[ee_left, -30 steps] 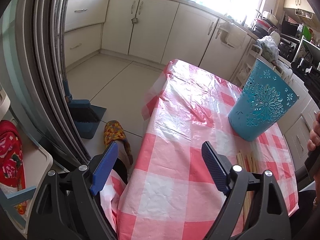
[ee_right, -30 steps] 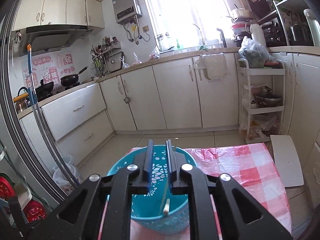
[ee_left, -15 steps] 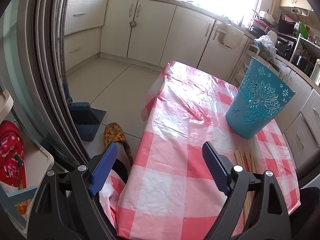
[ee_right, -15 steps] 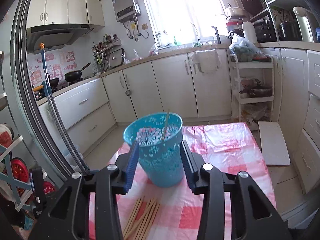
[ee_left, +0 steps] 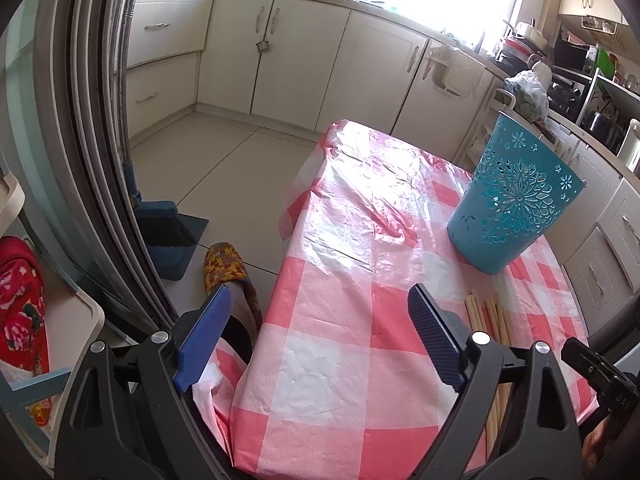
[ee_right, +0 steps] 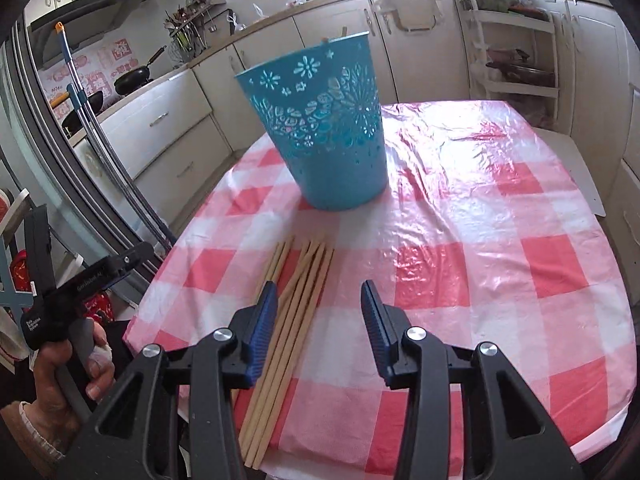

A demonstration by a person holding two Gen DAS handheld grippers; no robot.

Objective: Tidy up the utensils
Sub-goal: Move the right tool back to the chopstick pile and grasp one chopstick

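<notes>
Your right gripper [ee_right: 319, 316] is wide open and holds nothing; it hangs above the near part of the wooden chopsticks [ee_right: 289, 316], which lie together on the pink checked tablecloth [ee_right: 500, 280]. The blue basket [ee_right: 324, 120] stands upright further away, just beyond their far tips. Your left gripper [ee_left: 320, 332] is also wide open and empty, over the table's left edge, with the chopsticks [ee_left: 486, 320] to its right.

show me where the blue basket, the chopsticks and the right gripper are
blue basket [ee_right: 332, 136], right wrist view, on its perforated side wall.
chopsticks [ee_right: 298, 300], right wrist view, mid-length of the bundle.
right gripper [ee_right: 319, 308], right wrist view, midway between its open fingertips.
</notes>
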